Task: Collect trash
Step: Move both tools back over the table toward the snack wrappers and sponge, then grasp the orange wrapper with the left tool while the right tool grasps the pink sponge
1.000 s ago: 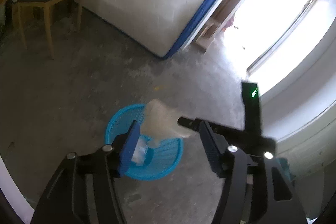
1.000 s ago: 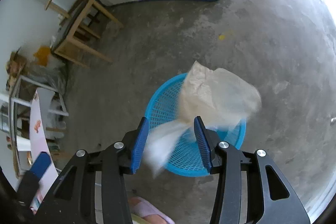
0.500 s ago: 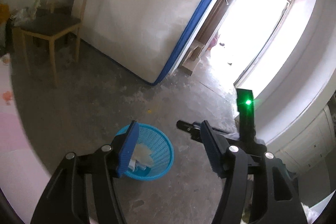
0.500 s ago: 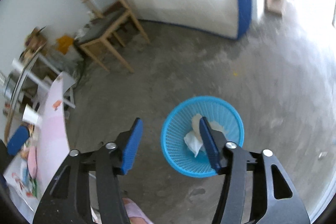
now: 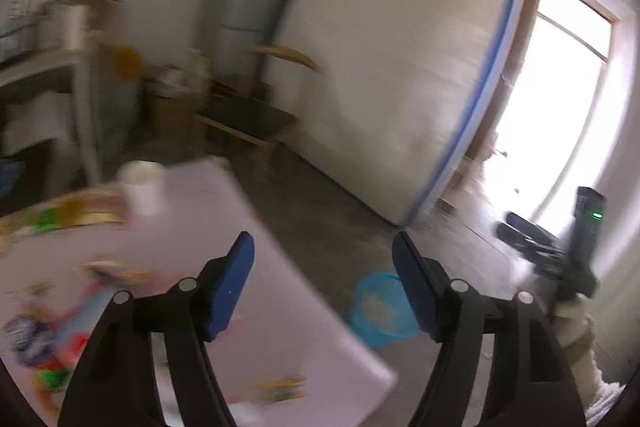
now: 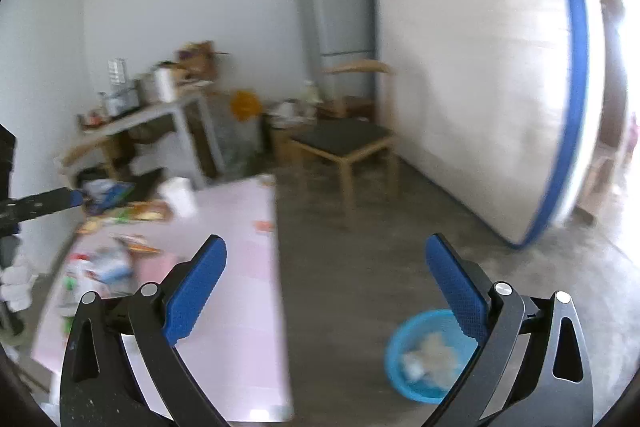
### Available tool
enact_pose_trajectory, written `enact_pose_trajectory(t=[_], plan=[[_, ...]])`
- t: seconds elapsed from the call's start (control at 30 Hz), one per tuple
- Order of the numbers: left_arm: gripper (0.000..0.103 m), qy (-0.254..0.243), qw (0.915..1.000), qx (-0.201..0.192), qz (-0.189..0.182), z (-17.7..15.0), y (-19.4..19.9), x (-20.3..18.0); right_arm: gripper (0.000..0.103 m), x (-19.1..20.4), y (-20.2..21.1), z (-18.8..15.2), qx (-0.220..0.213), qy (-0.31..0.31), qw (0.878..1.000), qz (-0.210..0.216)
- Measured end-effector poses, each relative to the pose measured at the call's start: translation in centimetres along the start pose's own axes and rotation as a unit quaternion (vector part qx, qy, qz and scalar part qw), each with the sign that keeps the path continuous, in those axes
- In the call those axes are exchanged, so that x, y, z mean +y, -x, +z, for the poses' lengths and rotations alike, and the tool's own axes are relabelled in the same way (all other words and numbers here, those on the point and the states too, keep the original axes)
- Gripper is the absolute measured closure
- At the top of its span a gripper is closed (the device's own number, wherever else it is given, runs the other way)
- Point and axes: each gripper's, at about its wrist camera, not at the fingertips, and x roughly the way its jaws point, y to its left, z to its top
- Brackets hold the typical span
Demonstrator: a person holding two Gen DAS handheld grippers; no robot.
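Your left gripper is spread wide with nothing between its blue pads; your right gripper is equally wide and holds nothing either. Both views are smeared by motion blur.

From the right wrist, the blue basket sits on the concrete floor below and just inside the right finger, which covers part of its rim. Pale crumpled trash lies inside it. From the left wrist the same basket shows low between the fingers, partly behind the right-hand one, just past the near corner of the pink table.

That pink table runs under and ahead of your right gripper's left finger. On its far left part lies a scatter of colourful wrappers, with a white paper cup standing beyond them near the far edge. Printing on the wrappers is too blurred to read.

Ahead of both grippers a wooden chair with a dark seat stands on the floor, with a grey fridge behind it; a blue label near the fridge's top cannot be read. A white mattress edged in blue leans upright to the right of the chair. Your left gripper appears at the left edge of the right wrist view, and your right gripper at the right side of the left wrist view
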Motion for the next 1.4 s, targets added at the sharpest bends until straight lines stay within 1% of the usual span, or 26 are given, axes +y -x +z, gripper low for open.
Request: enact_pose_trajectory(t=[0.1, 0.13, 0.2, 0.27, 0.33, 0.47, 0.57, 0.63, 0.7, 0.77, 0.8, 0.97, 1.03, 1.1, 1.17, 1.27, 1.33, 1.4], plan=[[0.032, 0.029, 0.9984, -0.005, 0.048, 0.2, 4.1, 4.6, 0.007, 3.2, -0.9, 1.4, 0.026, -0.018, 0.997, 0.074], [0.032, 0.037, 0.9975, -0.005, 0.06, 0.2, 5.2, 5.8, 0.007, 3.7, -1.4, 1.7, 0.034, -0.023, 0.995, 0.09], [0.032, 0.055, 0.995, -0.003, 0.083, -0.1, 7.4, 8.5, 0.007, 5.9, -2.9, 2.5, 0.06, -0.036, 0.988, 0.14], [0.032, 0.076, 0.9921, -0.001, 0.1, -0.6, 8.8, 11.1, 0.007, 8.1, -4.3, 2.6, 0.083, -0.042, 0.981, 0.17], [0.032, 0.1, 0.9895, 0.006, 0.104, -1.2, 9.5, 13.3, 0.007, 10.2, -5.9, 2.4, 0.106, -0.044, 0.976, 0.183], [0.032, 0.143, 0.9848, 0.027, 0.095, -2.5, 9.1, 17.6, 0.007, 13.9, -10.8, 0.8, 0.176, -0.028, 0.966, 0.189], [0.032, 0.171, 0.9807, 0.045, 0.085, -2.5, 7.2, 20.0, 0.007, 16.5, -14.0, -0.8, 0.224, -0.003, 0.958, 0.181], [0.032, 0.194, 0.9765, 0.06, 0.072, -2.6, 5.6, 21.4, 0.007, 18.0, -15.0, -1.9, 0.245, 0.005, 0.954, 0.172], [0.032, 0.219, 0.9709, 0.076, 0.059, -2.7, 3.9, 22.7, 0.007, 18.8, -17.3, -2.9, 0.274, 0.009, 0.948, 0.162], [0.032, 0.247, 0.964, 0.092, 0.036, -2.7, 2.0, 24.2, 0.007, 19.0, -19.2, -3.8, 0.296, 0.002, 0.942, 0.159], [0.032, 0.265, 0.9588, 0.1, 0.022, -2.9, 0.8, 25.1, 0.008, 19.0, -20.3, -4.2, 0.308, -0.004, 0.939, 0.155], [0.033, 0.329, 0.9354, 0.13, -0.004, -3.6, -3.5, 28.6, 0.01, 19.1, -24.1, -5.5, 0.346, -0.018, 0.927, 0.141], [0.033, 0.352, 0.9246, 0.145, -0.011, -4.0, -5.4, 30.0, 0.011, 19.6, -25.1, -5.9, 0.355, -0.005, 0.925, 0.136], [0.033, 0.366, 0.9166, 0.161, -0.011, -4.5, -7.1, 30.9, 0.011, 20.2, -25.7, -6.3, 0.361, 0.029, 0.924, 0.127], [0.033, 0.371, 0.9124, 0.173, -0.013, -5.0, -8.4, 31.4, 0.011, 20.9, -26.0, -6.8, 0.367, 0.056, 0.92, 0.125], [0.037, 0.376, 0.9066, 0.191, -0.017, -5.7, -10.0, 31.9, 0.012, 21.8, -26.3, -7.4, 0.375, 0.089, 0.914, 0.128], [0.041, 0.379, 0.9037, 0.199, -0.022, -6.0, -10.7, 32.1, 0.012, 22.2, -26.3, -7.6, 0.376, 0.108, 0.911, 0.127], [0.045, 0.378, 0.9028, 0.203, -0.024, -6.2, -11.2, 32.1, 0.012, 22.6, -26.7, -8.0, 0.378, 0.12, 0.91, 0.124]])
